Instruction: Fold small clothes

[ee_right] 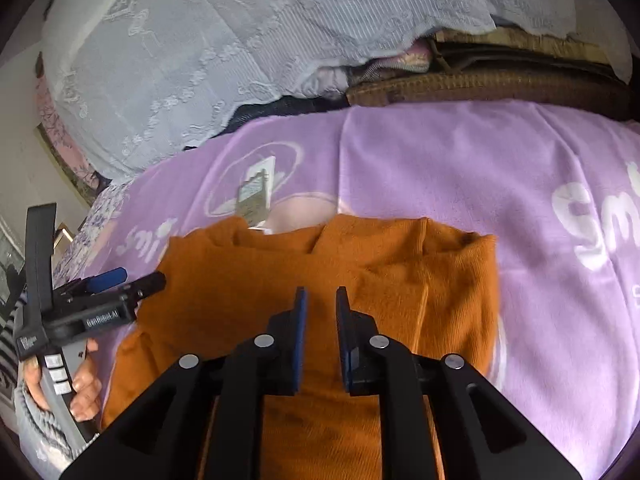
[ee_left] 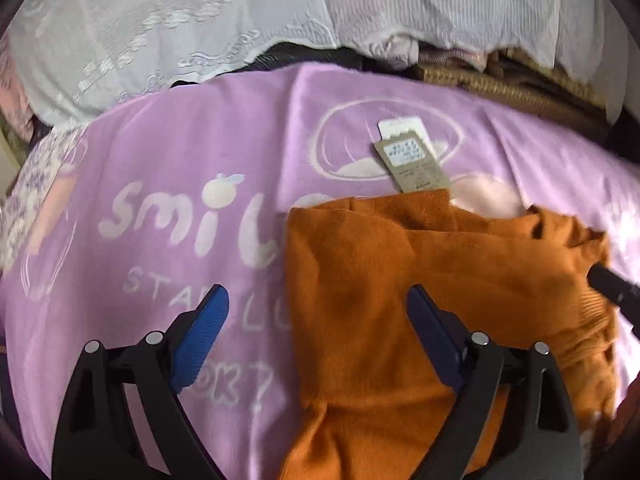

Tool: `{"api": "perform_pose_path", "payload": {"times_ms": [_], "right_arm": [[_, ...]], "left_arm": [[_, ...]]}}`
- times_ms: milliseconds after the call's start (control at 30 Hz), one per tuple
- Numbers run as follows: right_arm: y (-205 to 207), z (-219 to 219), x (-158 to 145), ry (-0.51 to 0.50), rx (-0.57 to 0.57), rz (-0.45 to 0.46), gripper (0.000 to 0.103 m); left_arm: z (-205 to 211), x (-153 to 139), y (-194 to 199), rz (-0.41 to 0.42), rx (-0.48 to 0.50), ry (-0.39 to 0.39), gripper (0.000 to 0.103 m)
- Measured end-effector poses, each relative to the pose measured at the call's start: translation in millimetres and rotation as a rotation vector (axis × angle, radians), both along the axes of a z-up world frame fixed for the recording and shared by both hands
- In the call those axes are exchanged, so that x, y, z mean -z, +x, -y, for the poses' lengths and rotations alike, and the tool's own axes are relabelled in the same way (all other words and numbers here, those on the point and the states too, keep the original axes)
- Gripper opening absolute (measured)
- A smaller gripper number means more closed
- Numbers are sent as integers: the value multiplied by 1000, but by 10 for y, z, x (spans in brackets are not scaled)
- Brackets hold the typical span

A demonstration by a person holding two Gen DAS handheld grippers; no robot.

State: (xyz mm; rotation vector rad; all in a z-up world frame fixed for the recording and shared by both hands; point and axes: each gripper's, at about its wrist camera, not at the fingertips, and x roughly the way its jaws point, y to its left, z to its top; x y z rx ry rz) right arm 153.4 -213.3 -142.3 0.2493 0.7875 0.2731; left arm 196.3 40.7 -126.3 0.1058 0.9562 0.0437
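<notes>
An orange knit garment lies partly folded on a purple blanket printed with white letters. A paper tag sticks out at its far edge. My left gripper stands wide open over the garment's left edge, one finger above the blanket and the other above the cloth. It also shows at the left of the right wrist view. My right gripper hovers over the garment's middle with its jaws a little apart and nothing pinched. Its tip shows in the left wrist view.
A white lace cloth is heaped behind the blanket. A brown woven mat lies at the back right. A person's hand holds the left gripper's handle at the lower left.
</notes>
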Motion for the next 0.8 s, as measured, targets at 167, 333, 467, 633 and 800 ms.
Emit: {"api": "perform_pose_path", "payload": {"times_ms": [167,333,467,633,800], "right_arm": [[66,161,193,86,16,-54,22],[-402,22,67,-18,-69,-1,40],[-594,-72,199,-118,-94,-9,44],[-1076,15,77,-101,-106,36,49],[-1599,286,159,-79,-51,27,50]], "left_arm": [[-362,253,185,-74,-70,-159,98],[-407,131,-290,-39,-2,-162,97],[-454,312,-425,-81,0,-130,99],[-445,266,-987,-89,53,-140,98],[-416,250,-1495,-100,141,-182,98]]}}
